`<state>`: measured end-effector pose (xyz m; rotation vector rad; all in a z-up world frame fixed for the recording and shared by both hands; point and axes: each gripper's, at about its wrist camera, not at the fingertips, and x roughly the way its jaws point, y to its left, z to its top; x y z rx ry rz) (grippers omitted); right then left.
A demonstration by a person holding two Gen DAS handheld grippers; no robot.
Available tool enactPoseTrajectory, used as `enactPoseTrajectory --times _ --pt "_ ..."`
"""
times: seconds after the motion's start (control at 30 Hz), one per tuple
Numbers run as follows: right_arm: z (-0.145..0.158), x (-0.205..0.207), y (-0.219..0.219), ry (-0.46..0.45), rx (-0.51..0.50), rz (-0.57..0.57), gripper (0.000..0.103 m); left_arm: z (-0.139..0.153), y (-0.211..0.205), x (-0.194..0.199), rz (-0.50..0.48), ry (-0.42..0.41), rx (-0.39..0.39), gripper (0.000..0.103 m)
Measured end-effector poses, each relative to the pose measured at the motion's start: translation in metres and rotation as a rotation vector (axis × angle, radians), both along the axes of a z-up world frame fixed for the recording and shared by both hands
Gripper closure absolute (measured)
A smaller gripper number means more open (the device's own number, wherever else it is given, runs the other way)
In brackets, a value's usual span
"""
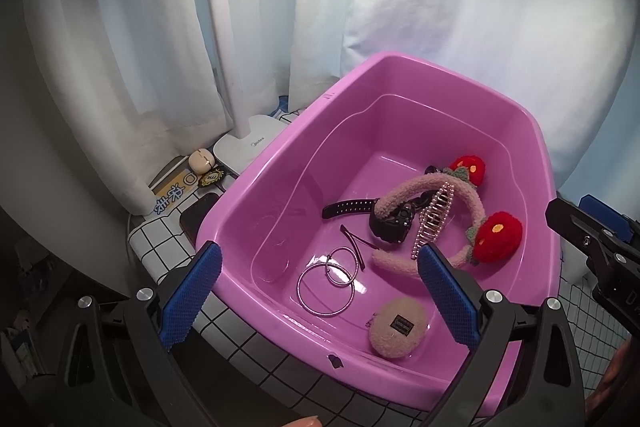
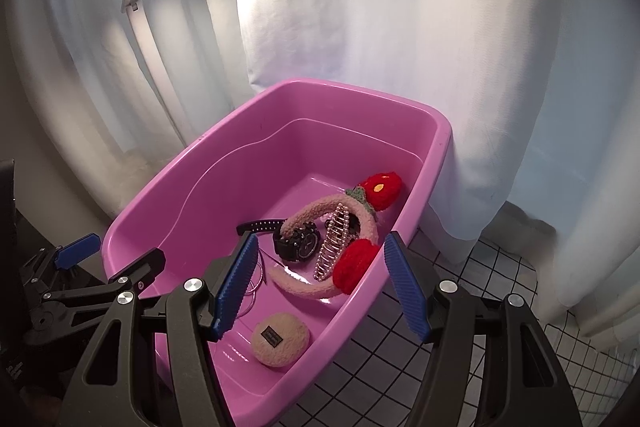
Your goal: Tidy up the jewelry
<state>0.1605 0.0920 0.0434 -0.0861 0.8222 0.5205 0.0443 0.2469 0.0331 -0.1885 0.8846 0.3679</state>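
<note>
Jewelry and hair pieces lie together in one pink plastic tub that stands on a white cloth with a black grid. Counted in the left wrist view: one fuzzy pink headband bearing two red knitted flowers, one pearl hair claw leaning across the headband, one black wristwatch with its strap stretched toward the left of the frame, two silver hoops, the smaller overlapping the larger, one thin dark angled piece too slight to name, and one round fuzzy pouch with a dark label, lowest in the frame.

The left gripper hangs over the near rim with its two blue pads spread wide and nothing between them. In the frame the hoops sit between its fingers, the pouch just inside the right-hand pad, and the headband, claw and watch above and to the right of the gap.

The right gripper also stands open and holds nothing. In its view the lower red flower and the end of the claw lie in the gap between the pads, the watch just above the left pad, the pouch below the gap. Neither gripper touches any piece.
</note>
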Motion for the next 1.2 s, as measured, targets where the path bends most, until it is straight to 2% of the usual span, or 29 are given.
enactPoseTrajectory --times 1.2 --pt "-0.0031 -0.0070 -0.0045 0.007 -0.002 -0.008 0.040 0.0011 -0.0042 -0.0038 -0.021 -0.003 -0.009 0.007"
